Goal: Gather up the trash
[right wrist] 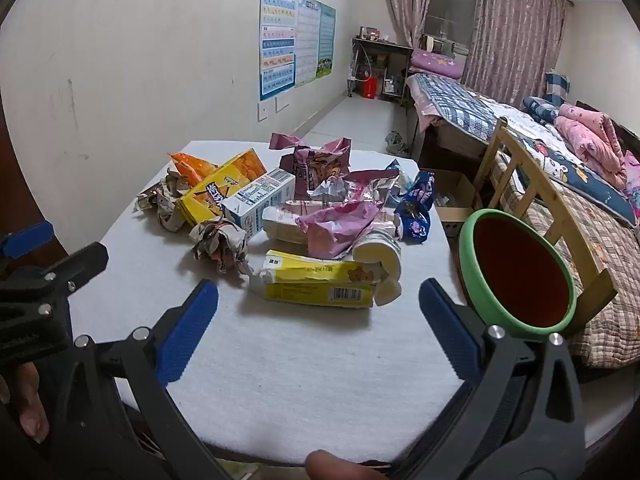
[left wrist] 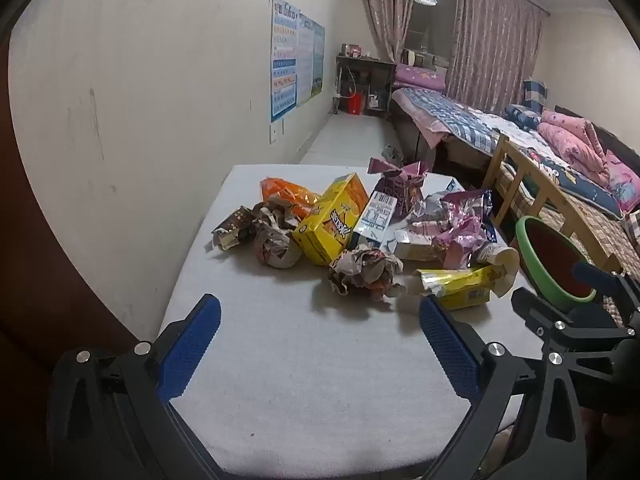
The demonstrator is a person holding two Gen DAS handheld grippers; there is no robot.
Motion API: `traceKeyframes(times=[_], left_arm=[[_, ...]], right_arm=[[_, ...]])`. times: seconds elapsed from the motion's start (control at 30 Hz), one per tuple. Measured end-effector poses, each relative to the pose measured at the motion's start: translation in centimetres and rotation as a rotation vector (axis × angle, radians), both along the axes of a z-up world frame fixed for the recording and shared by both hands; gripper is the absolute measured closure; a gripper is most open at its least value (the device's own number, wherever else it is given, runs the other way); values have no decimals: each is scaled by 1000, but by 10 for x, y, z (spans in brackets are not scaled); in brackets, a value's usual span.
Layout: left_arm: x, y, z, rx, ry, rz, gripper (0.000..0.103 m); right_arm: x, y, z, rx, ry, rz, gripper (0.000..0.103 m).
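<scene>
Trash lies heaped on a white-covered table: a yellow box, an orange bag, a blue-white carton, crumpled paper balls, pink wrappers, a torn yellow carton, a paper cup and a blue wrapper. A bin with a green rim stands beside the table's right edge. My left gripper hovers open above the near table, short of the pile. My right gripper is open too, its fingertips just in front of the torn yellow carton.
A wooden chair stands behind the bin, with beds and pink bedding further right. A cardboard box sits on the floor past the table. The wall with posters runs along the left.
</scene>
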State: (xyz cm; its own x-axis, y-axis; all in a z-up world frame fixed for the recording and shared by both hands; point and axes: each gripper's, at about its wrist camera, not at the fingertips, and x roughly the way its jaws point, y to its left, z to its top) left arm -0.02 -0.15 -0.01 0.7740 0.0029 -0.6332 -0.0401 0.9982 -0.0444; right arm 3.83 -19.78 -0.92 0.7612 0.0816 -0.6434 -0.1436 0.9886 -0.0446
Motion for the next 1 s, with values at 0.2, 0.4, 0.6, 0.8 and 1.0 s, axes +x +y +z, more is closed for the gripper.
traceKeyframes(times=[0.2,0.4,0.6,0.8,1.0], left_arm=[[-4,3,-2,0,5,-21,8],[3,-5,-6,1,21,-14,8],[2,-6,-6,5,13,-7,8],[2,0,-3,-4,11,1,8],[3,1,-3,-5,13,4,8]], right_arm=[[1,-2,-1,5,9,-7,4],[2,-1,-2,10,13,-7,4],[1,-3,-1,14,14,-8,4],[3,-4,-2,21,18,-11,4],[3,-7,-2,30,19,-13,4]])
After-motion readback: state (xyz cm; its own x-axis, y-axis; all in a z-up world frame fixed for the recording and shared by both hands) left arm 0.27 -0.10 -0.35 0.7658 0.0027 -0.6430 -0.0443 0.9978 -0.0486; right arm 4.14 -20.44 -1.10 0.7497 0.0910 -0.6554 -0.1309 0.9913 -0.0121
